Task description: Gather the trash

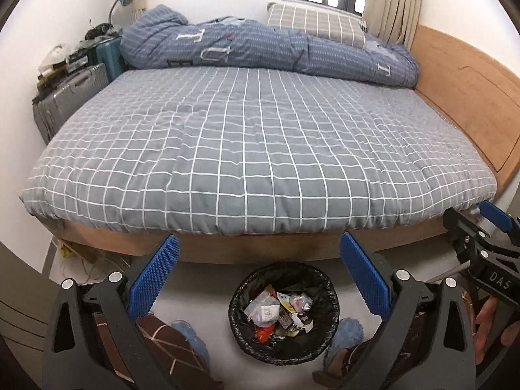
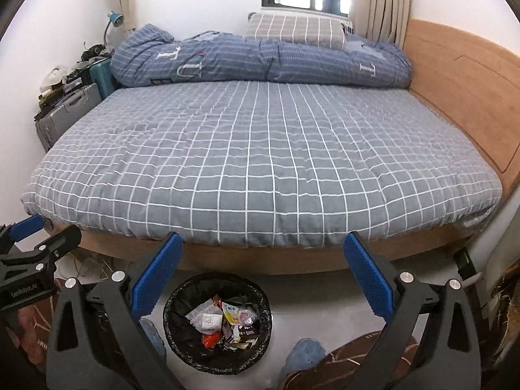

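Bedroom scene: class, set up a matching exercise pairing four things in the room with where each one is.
Things:
1. trash bin
2. folded quilt
3. suitcases
4. desk lamp

Places:
A. far end of the bed
B. floor at the foot of the bed
C. back left corner
D. beside the bed's left edge

Pairs: 1-B, 2-A, 3-D, 4-C

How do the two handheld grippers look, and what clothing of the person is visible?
Both the left gripper and the right gripper have black angular plastic frames with silver round bolts and two flat blue fingers with a ribbed, knobbly surface. White lettering marks the side of each body. Below them the person wears brown trousers with thin light lines and fuzzy blue slippers.
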A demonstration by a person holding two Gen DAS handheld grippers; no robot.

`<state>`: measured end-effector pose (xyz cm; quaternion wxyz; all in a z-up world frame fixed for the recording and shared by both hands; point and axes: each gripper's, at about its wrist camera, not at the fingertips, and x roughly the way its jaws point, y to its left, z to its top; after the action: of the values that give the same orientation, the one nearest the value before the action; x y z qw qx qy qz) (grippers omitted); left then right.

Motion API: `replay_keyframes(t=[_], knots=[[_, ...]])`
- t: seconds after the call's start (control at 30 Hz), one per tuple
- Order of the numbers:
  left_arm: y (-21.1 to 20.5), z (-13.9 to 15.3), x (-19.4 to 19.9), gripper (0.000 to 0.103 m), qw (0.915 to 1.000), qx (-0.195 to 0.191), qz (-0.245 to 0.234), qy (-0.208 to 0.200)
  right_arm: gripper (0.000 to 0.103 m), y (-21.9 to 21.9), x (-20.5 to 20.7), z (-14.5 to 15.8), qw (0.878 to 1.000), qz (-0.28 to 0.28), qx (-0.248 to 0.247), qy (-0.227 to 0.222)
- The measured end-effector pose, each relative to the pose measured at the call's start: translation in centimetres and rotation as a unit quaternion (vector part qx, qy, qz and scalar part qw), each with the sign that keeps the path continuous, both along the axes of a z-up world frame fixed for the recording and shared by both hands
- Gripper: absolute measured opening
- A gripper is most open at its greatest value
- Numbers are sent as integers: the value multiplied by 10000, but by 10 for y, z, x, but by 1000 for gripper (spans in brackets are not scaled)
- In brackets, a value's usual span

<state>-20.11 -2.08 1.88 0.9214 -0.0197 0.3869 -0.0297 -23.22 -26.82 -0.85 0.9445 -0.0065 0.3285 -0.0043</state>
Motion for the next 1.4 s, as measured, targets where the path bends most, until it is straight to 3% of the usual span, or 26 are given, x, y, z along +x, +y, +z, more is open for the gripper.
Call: replay_keyframes(t=[0.23,1.4], knots=[[3,6,-11,97,10000,8,6,-20,95,5,-16,9,9999,70,-37,-106],[3,0,-14,97,10000,34,17,-64,95,8,-16,8,9998,124,-5,-121]])
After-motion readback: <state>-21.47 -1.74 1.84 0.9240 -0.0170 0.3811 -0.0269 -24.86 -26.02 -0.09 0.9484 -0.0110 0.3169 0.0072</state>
